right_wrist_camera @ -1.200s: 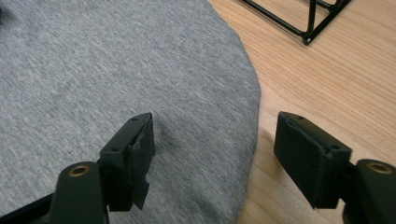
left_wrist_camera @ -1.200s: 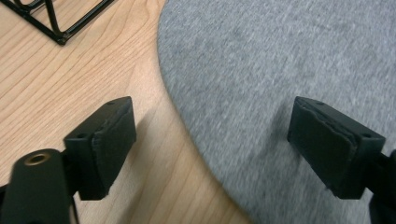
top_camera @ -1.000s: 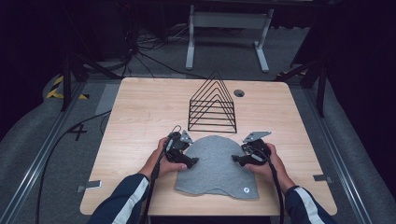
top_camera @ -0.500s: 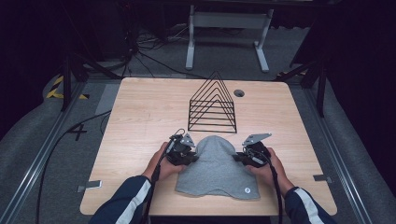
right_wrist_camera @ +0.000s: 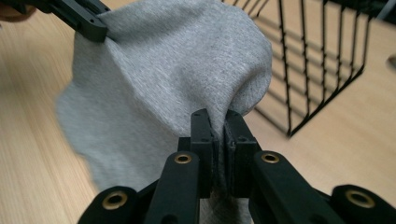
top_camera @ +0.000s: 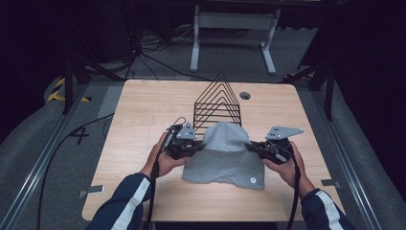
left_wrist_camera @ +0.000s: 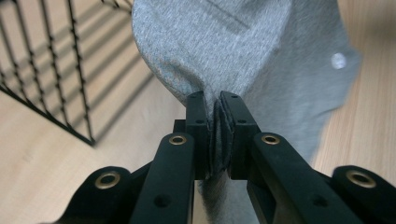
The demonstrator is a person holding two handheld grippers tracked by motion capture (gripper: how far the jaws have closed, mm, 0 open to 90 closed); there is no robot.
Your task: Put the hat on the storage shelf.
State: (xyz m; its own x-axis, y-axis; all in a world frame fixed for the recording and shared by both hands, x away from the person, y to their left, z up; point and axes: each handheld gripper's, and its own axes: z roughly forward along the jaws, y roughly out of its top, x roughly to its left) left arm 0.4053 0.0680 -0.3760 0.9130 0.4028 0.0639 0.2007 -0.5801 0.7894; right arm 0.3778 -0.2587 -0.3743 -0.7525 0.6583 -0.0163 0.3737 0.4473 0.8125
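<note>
A grey knit garment (top_camera: 223, 158) with a small white round tag hangs between my two grippers above the near half of the wooden table (top_camera: 143, 110). My left gripper (top_camera: 194, 149) pinches its left edge; in the left gripper view the grey garment (left_wrist_camera: 243, 51) is folded between the pads of the gripper (left_wrist_camera: 218, 105). My right gripper (top_camera: 253, 147) pinches the right edge, and in the right gripper view the same cloth (right_wrist_camera: 163, 70) is squeezed in the gripper (right_wrist_camera: 218, 122). Both pairs of jaws have just closed on the cloth.
A black wire rack (top_camera: 216, 108) with triangular dividers stands just behind the garment, near the table's middle. A small dark round hole (top_camera: 245, 95) lies at the back right. Cables trail off the table's left side onto the floor.
The garment lay flat on the table a second ago. Both grippers have closed on its side edges and risen, so its upper part now lifts off the table and bunches.
</note>
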